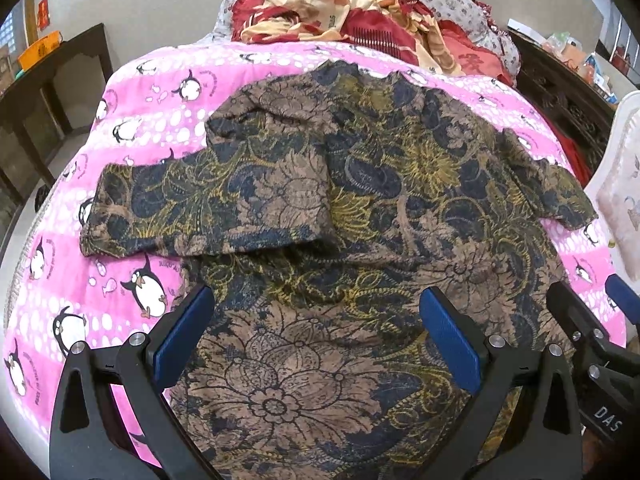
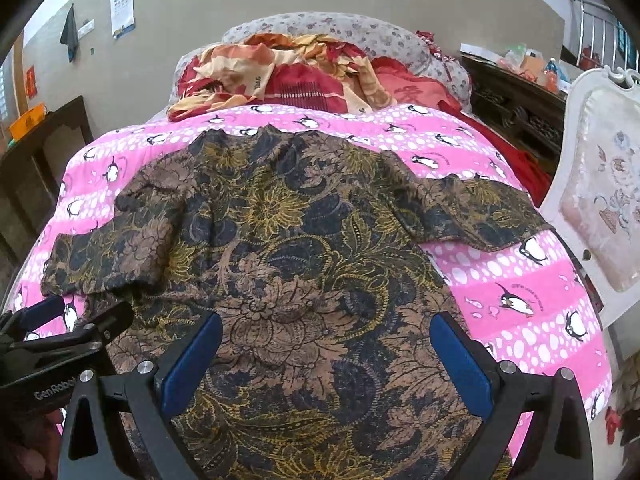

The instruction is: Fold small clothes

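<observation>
A brown, navy and yellow floral short-sleeved top (image 1: 360,184) (image 2: 288,232) lies spread flat on a pink penguin-print blanket (image 1: 132,128) (image 2: 528,300), collar at the far end and both sleeves out to the sides. My left gripper (image 1: 316,320) hovers open over the lower left part of the top, blue pads wide apart with nothing between them. My right gripper (image 2: 326,344) hovers open over the lower middle of the top, likewise empty. Each gripper shows at the edge of the other's view: the right gripper (image 1: 592,320) and the left gripper (image 2: 76,316).
A heap of red and cream bedding (image 1: 352,12) (image 2: 288,76) and a grey floral pillow (image 2: 344,28) lie beyond the blanket. A dark wooden table (image 1: 52,76) stands left, a carved dark cabinet (image 2: 516,104) and a white padded chair (image 2: 600,188) right.
</observation>
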Tool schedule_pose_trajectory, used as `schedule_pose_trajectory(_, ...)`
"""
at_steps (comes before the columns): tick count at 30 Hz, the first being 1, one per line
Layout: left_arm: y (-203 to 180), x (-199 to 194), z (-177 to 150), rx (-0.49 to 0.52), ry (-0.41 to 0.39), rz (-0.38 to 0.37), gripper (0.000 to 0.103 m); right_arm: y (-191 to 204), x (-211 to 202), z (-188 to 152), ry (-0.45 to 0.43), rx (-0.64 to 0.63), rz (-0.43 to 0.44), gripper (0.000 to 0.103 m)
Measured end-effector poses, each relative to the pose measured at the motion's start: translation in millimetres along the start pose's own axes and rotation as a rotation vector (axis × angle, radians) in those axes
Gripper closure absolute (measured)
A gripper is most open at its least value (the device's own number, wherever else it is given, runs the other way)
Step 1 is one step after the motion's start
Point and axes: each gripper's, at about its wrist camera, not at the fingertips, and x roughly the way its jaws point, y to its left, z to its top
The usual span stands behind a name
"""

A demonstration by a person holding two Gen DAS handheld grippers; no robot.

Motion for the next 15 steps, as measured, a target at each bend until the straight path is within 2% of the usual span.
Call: schedule_pose_trajectory(15, -1, 18, -12, 0.015, 0.050, 0.022, 0.000, 5, 8, -5, 0.020, -0.010, -0.008, 0.000)
